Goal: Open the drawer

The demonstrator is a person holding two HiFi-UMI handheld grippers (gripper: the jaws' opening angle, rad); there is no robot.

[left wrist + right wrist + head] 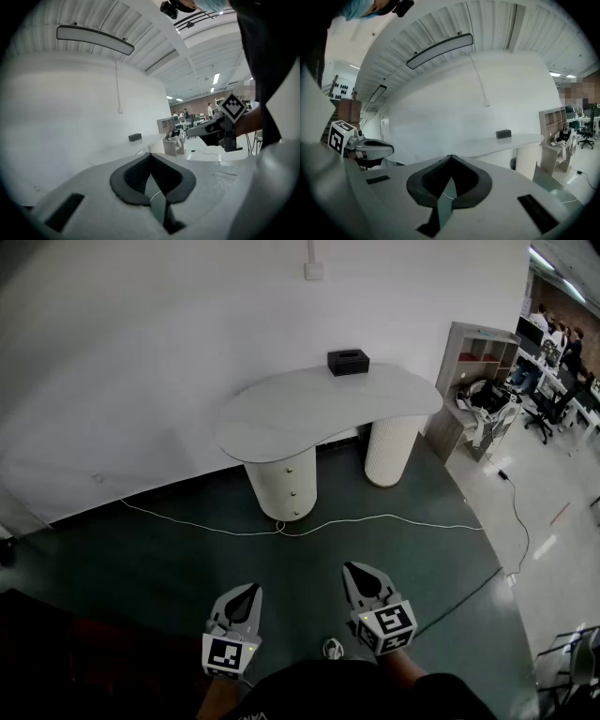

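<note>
- Closest in, the left gripper (249, 592) and the right gripper (353, 569) hang side by side low in the head view. Both have their jaws pressed fully together with nothing between them.
- Well ahead of them, across the dark floor (141, 563), stands a white desk (319, 404). Its round pedestal (281, 486) carries the drawers, each marked by a small knob (289, 468).
- A white cable (375, 517) runs over the floor between the grippers and the pedestal, and a black box (348, 361) sits near the desk's far edge.
- A drawer this size should be light and slide straight out. The curved front shows no lip to hook, so the knob is the place to take hold.
- The knob looks small, hard and smooth, so it is probably slippery. The jaws must open first, then pinch it squarely and pull level.
</note>
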